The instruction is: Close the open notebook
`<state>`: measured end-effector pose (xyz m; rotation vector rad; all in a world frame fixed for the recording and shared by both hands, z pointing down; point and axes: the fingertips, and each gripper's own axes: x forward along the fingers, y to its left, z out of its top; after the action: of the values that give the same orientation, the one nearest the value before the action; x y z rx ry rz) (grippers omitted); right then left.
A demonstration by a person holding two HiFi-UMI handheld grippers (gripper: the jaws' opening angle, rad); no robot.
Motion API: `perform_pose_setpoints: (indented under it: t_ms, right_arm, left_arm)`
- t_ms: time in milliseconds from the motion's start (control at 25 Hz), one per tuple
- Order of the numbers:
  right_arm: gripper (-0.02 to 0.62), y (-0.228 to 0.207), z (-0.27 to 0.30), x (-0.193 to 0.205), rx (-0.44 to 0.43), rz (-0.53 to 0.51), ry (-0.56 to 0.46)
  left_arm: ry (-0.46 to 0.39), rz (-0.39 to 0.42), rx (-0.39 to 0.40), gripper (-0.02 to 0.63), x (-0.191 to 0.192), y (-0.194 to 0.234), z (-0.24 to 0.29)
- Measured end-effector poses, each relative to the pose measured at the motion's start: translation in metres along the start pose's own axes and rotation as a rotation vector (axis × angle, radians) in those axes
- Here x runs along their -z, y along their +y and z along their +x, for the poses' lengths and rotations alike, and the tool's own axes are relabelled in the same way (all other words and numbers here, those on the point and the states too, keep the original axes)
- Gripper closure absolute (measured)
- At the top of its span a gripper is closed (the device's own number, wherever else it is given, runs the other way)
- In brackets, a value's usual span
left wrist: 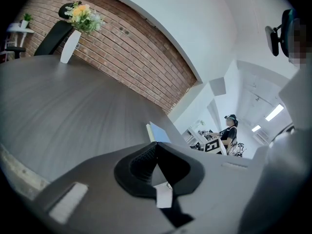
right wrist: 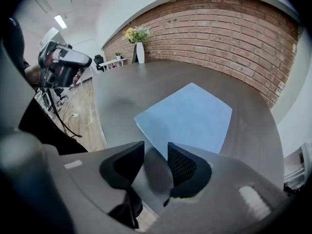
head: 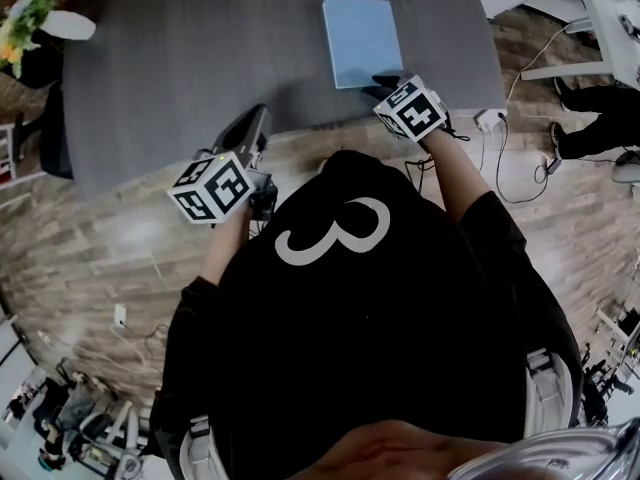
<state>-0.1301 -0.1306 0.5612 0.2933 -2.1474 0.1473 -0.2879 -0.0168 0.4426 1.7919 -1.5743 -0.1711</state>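
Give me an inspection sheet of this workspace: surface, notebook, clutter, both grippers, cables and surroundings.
Surface: grey table, mostly bare.
Job's things: blue notebook lies flat and already closed, near the table's edge by the person.
Clutter: white vase with flowers at a far corner; nothing else seen on the table.
Grippers: left gripper has its jaws together and empty, off to the notebook's side. Right gripper has its jaws apart with nothing between them, just short of the notebook's near corner.
Cables: loose cables and a white power strip on the floor.
Surroundings: brick wall, wooden floor, other people at desks.
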Motion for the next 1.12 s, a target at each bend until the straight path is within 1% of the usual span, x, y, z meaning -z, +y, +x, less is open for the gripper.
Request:
perform_pose_setpoints:
  t_ms: [120, 200, 320, 360, 400, 480, 520, 560, 600, 680, 760, 840, 1000, 1120]
  right_arm:
    - [0.436, -0.001, -0.002, -0.003, -0.038, 0.078, -0.034]
    - [0.434, -0.001, -0.008, -0.013, -0.093, 0.178, -0.106]
    - [0.436, 0.000, -0.029, -0.033, -0.192, 0.318, -0.243]
    - [0.444, -0.001, -0.039, -0.040, -0.219, 0.353, -0.296]
    - [0.466, -0.002, -0.051, -0.048, -0.250, 0.391, -0.357]
    - [0.498, -0.002, -0.083, -0.065, -0.337, 0.486, -0.496]
    - [0.535, 0.000, -0.101, -0.073, -0.384, 0.524, -0.560]
    - [0.555, 0.003, -0.119, -0.079, -0.423, 0.541, -0.612]
    - [0.566, 0.006, -0.137, -0.083, -0.450, 0.533, -0.655]
    - [0.598, 0.011, -0.170, -0.086, -0.468, 0.481, -0.727]
    - [0.594, 0.013, -0.201, -0.083, -0.486, 0.446, -0.795]
    - [0.595, 0.017, -0.222, -0.079, -0.511, 0.446, -0.842]
    - [0.595, 0.029, -0.244, -0.070, -0.533, 0.417, -0.875]
    - [0.595, 0.040, -0.255, -0.061, -0.527, 0.351, -0.875]
  left_arm:
    - [0.004, -0.002, 0.009, 0.600, 0.000, -0.003, 0.003]
    - [0.008, 0.002, 0.019, 0.601, -0.002, -0.007, 0.006]
    - [0.014, 0.013, 0.033, 0.601, -0.003, -0.017, 0.011]
    - [0.014, 0.018, 0.038, 0.601, -0.003, -0.022, 0.012]
    - [0.013, 0.025, 0.044, 0.601, -0.004, -0.028, 0.014]
    - [0.009, 0.041, 0.056, 0.601, -0.008, -0.043, 0.018]
    - [0.005, 0.047, 0.062, 0.601, -0.009, -0.051, 0.019]
    - [0.002, 0.051, 0.068, 0.601, -0.009, -0.061, 0.019]
    - [-0.001, 0.056, 0.077, 0.601, -0.008, -0.071, 0.019]
    - [-0.007, 0.077, 0.101, 0.603, -0.007, -0.095, 0.020]
    - [-0.018, 0.113, 0.129, 0.603, -0.007, -0.121, 0.019]
    - [-0.030, 0.149, 0.161, 0.603, -0.007, -0.145, 0.016]
    - [-0.056, 0.187, 0.200, 0.603, -0.006, -0.175, 0.009]
    - [-0.080, 0.206, 0.204, 0.601, -0.002, -0.193, 0.004]
